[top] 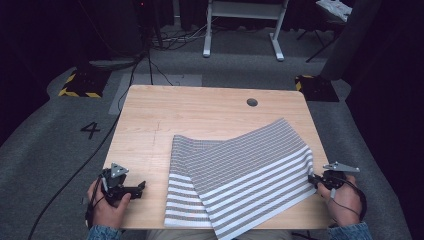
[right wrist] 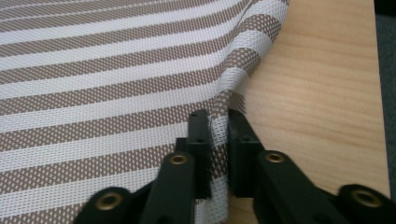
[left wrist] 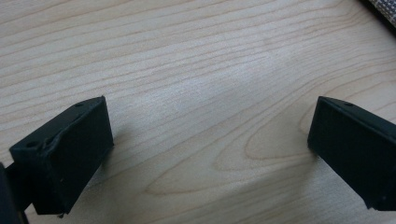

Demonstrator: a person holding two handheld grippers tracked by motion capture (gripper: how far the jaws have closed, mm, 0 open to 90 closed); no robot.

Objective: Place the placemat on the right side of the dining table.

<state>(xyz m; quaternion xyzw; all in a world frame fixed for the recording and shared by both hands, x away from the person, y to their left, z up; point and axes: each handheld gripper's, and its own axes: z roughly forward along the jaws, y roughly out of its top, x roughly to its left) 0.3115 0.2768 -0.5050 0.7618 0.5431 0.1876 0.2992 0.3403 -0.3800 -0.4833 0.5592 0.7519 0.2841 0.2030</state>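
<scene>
The mat (top: 240,175) lies on the table (top: 200,107), toward its near right part, folded so one layer overlaps the other. My left gripper (top: 131,190) rests on the table left of the mat, well apart from it. My right gripper (top: 312,178) sits at the mat's right edge, that edge between its jaws.

bare wood lies open across the far half of the table (top: 200,107) and along its left side. the striped cloth (top: 240,170) covers the near middle and right, its right edge raised off the wood.
</scene>
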